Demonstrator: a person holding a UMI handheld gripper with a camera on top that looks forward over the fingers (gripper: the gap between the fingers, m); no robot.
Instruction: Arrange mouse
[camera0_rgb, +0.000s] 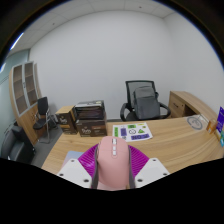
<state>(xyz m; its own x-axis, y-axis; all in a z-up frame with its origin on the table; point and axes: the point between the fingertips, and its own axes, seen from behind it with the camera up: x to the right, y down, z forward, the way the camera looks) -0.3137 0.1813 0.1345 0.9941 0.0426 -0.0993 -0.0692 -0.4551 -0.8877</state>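
The room beyond the gripper (115, 172) is a plain office with white walls. A wooden desk (165, 137) runs across just ahead of the fingers, and on it lies a white sheet printed with green and dark markings (132, 130), flat and well clear of the fingers. At the far right end of the desk something with a bright purple and green face (220, 124) stands upright; too little of it shows to tell what it is. Behind the desk stands a black office chair (146, 101) with armrests, and to the right of it a low wooden cabinet (188, 103) sits against the wall. To the left of the chair, cardboard boxes (88, 117) are stacked on the floor, a dark one on top. Further left a second dark chair (44, 113) stands beside a tall wooden cabinet with pale doors (23, 88).

Close in, the two fingers carry magenta pads (90, 160) on their inner faces and are drawn in around a pale pinkish mouse (114, 166). The mouse sits between them, its scroll wheel pointing forward toward the desk, and both pads lie against its flanks with no gap showing on either side, so the gripper has it clamped. The mouse sits nearer than the desk's front edge, though I cannot tell whether it rests on anything beneath.
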